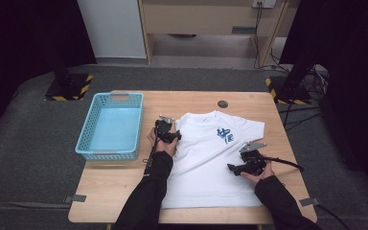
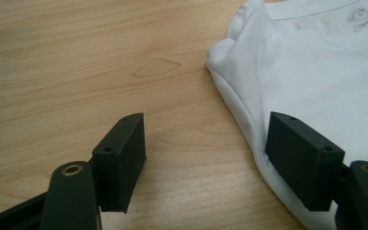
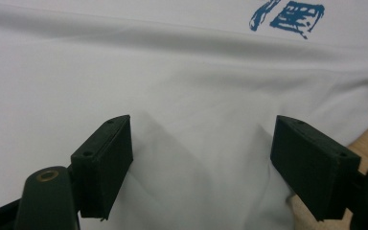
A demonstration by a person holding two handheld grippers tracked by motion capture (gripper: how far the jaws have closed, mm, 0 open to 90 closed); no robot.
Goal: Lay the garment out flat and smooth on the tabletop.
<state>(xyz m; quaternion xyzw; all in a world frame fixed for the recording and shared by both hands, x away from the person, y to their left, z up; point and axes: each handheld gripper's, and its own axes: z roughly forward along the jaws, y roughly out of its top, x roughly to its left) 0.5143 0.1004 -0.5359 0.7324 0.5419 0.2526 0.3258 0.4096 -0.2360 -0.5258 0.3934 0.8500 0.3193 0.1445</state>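
Observation:
A white T-shirt [image 1: 206, 158] with a blue print [image 1: 225, 135] lies flat on the wooden table [image 1: 110, 182], collar away from me. My left gripper [image 1: 176, 136] is at the shirt's left shoulder. In the left gripper view the gripper [image 2: 206, 120] is open: one jaw is over bare wood, the other over the shirt's [image 2: 316, 62] side hem. My right gripper [image 1: 231, 167] is low over the shirt's right half and points inward. In the right gripper view it [image 3: 203, 122] is open astride a raised fold of the shirt [image 3: 172, 62], below the print [image 3: 290, 14].
A light blue plastic basket [image 1: 108, 154] stands empty on the table's left part, close to my left hand. A round grommet [image 1: 223, 104] sits near the far edge. Black stand bases [image 1: 67, 88] rest on the floor beyond the table.

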